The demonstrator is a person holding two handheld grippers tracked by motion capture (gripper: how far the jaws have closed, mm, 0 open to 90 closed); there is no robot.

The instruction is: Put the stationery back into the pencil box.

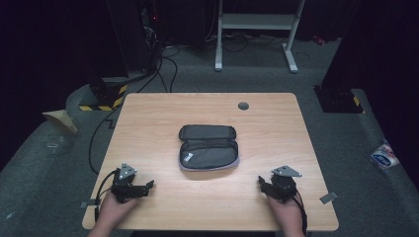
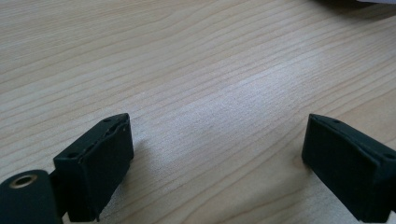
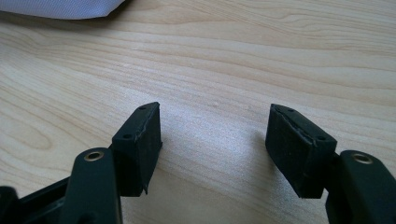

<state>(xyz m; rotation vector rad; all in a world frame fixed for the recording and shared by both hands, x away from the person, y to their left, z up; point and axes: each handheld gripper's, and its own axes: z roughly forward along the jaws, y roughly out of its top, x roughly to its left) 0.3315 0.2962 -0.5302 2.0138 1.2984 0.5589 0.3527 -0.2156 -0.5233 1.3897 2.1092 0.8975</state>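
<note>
high view: open dark pouch (image 1: 208,147) lies flat mid-table (image 1: 148,113), reachable from both sides; left gripper (image 1: 150,185) near left, right gripper (image 1: 260,181) near right, both well apart from pouch.
left gripper view: jaws wide, nothing between, bare wood.
right gripper view: jaws parted, empty; pouch edge (image 3: 65,8) far left.

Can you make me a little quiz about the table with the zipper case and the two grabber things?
1. True or false: the dark grey zipper case lies open in the middle of the wooden table.
2. What is between the fingers of the left gripper? A) a pen B) bare table C) the case
3. Which gripper has its fingers spread wider, the left gripper or the right gripper?

Key:
1. True.
2. B. Both grippers sit near the front edge, apart from the case.
3. The left gripper.
</note>
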